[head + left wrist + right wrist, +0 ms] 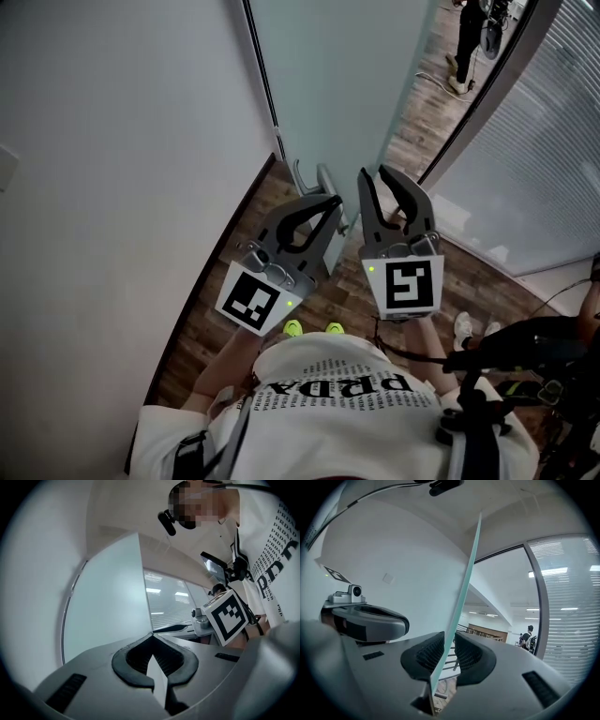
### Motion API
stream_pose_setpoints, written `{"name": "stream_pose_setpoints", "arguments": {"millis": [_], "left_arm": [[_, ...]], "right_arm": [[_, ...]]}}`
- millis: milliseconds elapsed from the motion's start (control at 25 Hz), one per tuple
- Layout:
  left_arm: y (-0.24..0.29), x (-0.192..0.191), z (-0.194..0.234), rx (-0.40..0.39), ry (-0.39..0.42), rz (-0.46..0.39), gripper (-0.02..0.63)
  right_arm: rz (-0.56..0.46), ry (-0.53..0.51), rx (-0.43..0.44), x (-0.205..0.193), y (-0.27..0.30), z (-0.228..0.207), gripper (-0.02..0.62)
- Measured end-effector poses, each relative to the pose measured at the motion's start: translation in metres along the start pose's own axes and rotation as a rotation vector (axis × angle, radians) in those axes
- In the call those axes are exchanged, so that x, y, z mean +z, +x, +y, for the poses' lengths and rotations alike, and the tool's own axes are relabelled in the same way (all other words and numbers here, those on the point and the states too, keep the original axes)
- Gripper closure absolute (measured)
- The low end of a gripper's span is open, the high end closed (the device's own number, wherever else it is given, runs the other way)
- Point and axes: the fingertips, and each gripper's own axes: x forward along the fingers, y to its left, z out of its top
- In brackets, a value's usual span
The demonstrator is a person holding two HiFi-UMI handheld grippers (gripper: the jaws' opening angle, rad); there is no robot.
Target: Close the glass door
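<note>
— Where is the glass door [347, 75]?

— Ahead of both sets of jaws, and it stands open. Its free edge runs straight in between the jaws of the right gripper [377, 178].

— Pinched?

— No. Those jaws are spread a little and straddle the edge. One pad lies close against the glass, and a gap shows between the glass and the other pad.

— And the left gripper [330, 204]?

— Its jaws are pressed together at the tips, which leaves an oval hollow behind them. A white wedge [157, 681] sits low in that hollow, and I can't tell what it is.

— Anything near those tips?

— The door handle [323, 176] is just beyond them. I can't tell whether they touch it. In the left gripper view the door's panel rises past the tips, on their left.

— How do the two grippers sit?

— Side by side, with the right jaws just to the right of the left ones.

— And around them?

— A white wall [112, 141] is to the left of the left jaws, and a wood floor [216, 300] lies below. Far beyond the right jaws a person [469, 37] stands.
</note>
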Motion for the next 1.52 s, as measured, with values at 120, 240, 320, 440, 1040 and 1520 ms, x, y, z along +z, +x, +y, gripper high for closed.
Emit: {"name": "stream_pose_setpoints", "arguments": {"millis": [120,240,320,440,1040,1520], "left_arm": [[0.000,0.003,0.001,0.020,0.007,-0.004,0.611],[0.003,0.006,-0.001,0.024,0.015,-0.010,0.611],[0.006,0.008,-0.002,0.018,0.013,-0.019,0.611],[0.008,0.010,-0.006,-0.009,0.010,-0.029,0.611],[0.020,0.024,-0.021,-0.169,-0.013,-0.067,0.611],[0.003,-0.003,-0.032,-0.167,-0.051,-0.028,0.611]], "right_arm": [[-0.007,0.006,0.025,0.004,0.003,0.003,0.543],[-0.008,0.008,0.039,0.006,0.002,0.003,0.543],[-0.007,0.005,0.036,0.006,0.001,0.000,0.543],[0.007,0.001,0.016,0.004,-0.004,-0.003,0.543],[0.059,0.002,-0.142,0.007,-0.020,-0.038,0.543],[0.030,-0.030,-0.128,0.008,-0.017,-0.033,0.543]]}}
